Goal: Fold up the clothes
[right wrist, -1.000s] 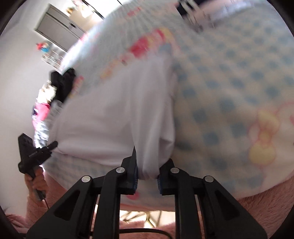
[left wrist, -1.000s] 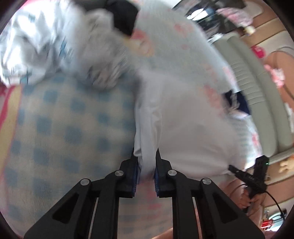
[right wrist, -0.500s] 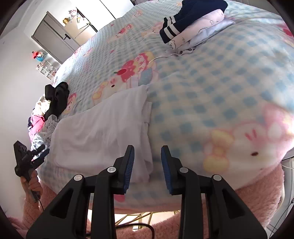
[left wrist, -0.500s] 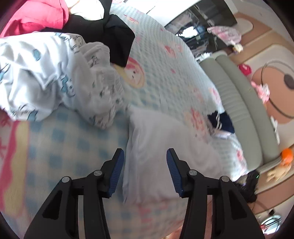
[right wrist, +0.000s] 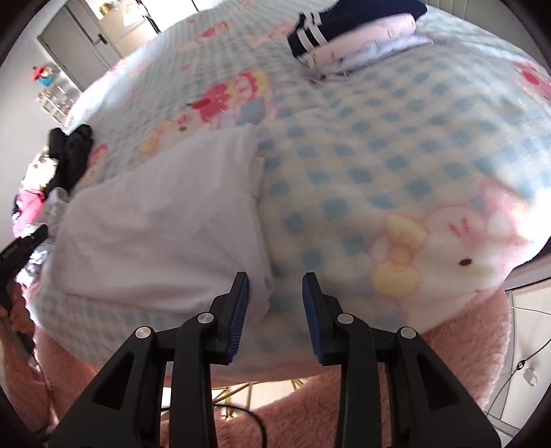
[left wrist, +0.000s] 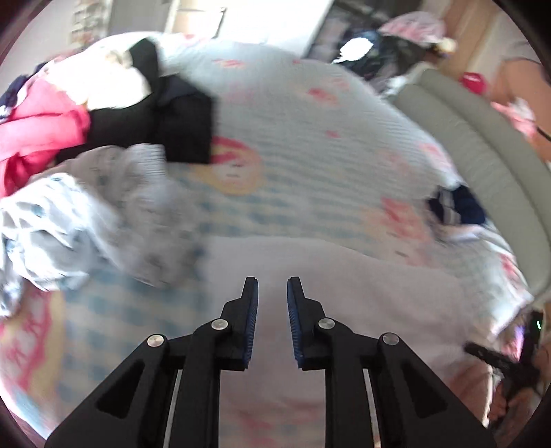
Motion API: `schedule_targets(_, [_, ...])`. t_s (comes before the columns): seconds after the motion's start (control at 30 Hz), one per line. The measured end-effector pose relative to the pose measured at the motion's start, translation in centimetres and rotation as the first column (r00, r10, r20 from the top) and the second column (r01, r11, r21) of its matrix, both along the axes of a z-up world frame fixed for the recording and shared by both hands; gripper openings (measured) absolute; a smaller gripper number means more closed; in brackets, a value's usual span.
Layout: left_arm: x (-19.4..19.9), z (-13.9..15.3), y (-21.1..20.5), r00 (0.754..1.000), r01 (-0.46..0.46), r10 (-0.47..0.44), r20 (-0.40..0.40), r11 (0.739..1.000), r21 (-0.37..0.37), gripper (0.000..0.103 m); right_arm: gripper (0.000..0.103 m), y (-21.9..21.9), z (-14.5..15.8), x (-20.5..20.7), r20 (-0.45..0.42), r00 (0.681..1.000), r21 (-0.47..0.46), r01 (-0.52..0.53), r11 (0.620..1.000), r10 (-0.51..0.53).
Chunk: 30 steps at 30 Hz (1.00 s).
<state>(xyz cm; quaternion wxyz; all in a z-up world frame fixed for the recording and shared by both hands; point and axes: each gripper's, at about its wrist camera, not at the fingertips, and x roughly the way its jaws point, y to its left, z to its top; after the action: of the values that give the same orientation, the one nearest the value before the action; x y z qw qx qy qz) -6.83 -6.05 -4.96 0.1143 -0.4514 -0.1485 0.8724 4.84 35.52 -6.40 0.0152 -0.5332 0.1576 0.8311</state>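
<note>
The left tongs (left wrist: 272, 293) stand with the jaws parted by a moderate gap and hold nothing; they hover over the near portion of the white garment (left wrist: 344, 293). The right tongs (right wrist: 274, 293) stand with the jaws parted wider and likewise hold nothing; the left finger lies just beside the garment's near right corner, and whether it touches the cloth cannot be determined. The white garment (right wrist: 165, 220) lies folded flat on the bed (right wrist: 378, 144), near its front edge, on a blue-checked blanket with cartoon prints. In the right wrist view it occupies the area from 9 to 11 o'clock of the tongs. A stack of folded clothes (right wrist: 351, 31), topped by a navy item with white stripes, rests at 1 o'clock, well apart from the white garment. In the left wrist view, a heap of unfolded clothes (left wrist: 86, 193), comprising pale printed, black and pink items, lies at 10 o'clock, just beside the garment's far left corner. This view is blurred.
</note>
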Motion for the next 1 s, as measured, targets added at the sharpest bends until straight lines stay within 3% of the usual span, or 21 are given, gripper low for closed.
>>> schedule_targets(0.03, [0.9, 0.3, 1.5, 0.998, 0.054, -0.053, -0.023, 0.998, 0.029, 0.023, 0.033, -0.3, 0.3, 0.4, -0.011, 1.0, -0.002, -0.014, 1.0, 0.014])
schedule_targets(0.13, [1.8, -1.7, 7.1, 0.975, 0.22, -0.223, 0.018, 0.971, 0.089, 0.029, 0.033, -1.4, -0.3, 0.8, 0.002, 0.999, -0.017, -0.044, 0.999, 0.045])
schedule_targets(0.2, [1.5, -3.4, 10.1, 0.956, 0.28, -0.286, 0.067, 0.956, 0.088, 0.029, 0.033, -1.8, -1.2, 0.7, 0.017, 0.998, -0.032, -0.054, 0.998, 0.054])
schedule_targets(0.33, [1.3, -5.9, 13.6, 0.922, 0.338, -0.347, 0.174, 0.938, 0.079, 0.029, 0.029, -2.0, -2.3, 0.4, 0.027, 0.999, 0.037, -0.032, 0.999, 0.031])
schedule_targets(0.5, [2.7, -6.9, 13.4, 0.919, 0.336, -0.341, 0.197, 0.94, 0.058, 0.029, 0.028, -1.8, -3.4, 0.2, 0.027, 1.0, 0.111, 0.004, 0.994, -0.008])
schedule_targets(0.67, [2.2, -7.3, 12.4, 0.922, 0.299, -0.325, 0.21, 0.943, 0.149, 0.03, 0.026, -0.1, -0.9, 1.4, -0.071, 0.996, 0.037, 0.057, 0.998, -0.054])
schedule_targets(0.77, [2.9, -5.8, 11.9, 0.937, 0.302, -0.322, 0.139, 0.942, 0.146, 0.037, 0.026, 0.9, 0.7, 2.2, -0.128, 0.988, -0.013, 0.084, 0.996, -0.085])
schedule_targets(0.87, [3.7, -3.9, 9.9, 0.954, 0.28, -0.295, 0.055, 0.941, 0.191, 0.041, 0.027, -0.7, 2.3, 1.8, -0.207, 0.978, -0.042, -0.009, 0.999, 0.0])
schedule_targets(0.93, [3.8, -3.5, 8.1, 0.966, 0.244, -0.255, 0.029, 0.946, 0.214, 0.044, 0.027, -2.4, 1.5, 0.5, -0.185, 0.981, -0.027, -0.058, 0.998, 0.052])
schedule_targets(1.0, [3.7, -3.9, 6.1, 0.979, 0.185, -0.199, 0.05, 0.962, 0.202, 0.044, 0.026, -3.5, -0.5, -1.2, -0.094, 0.994, 0.011, -0.05, 0.999, 0.051])
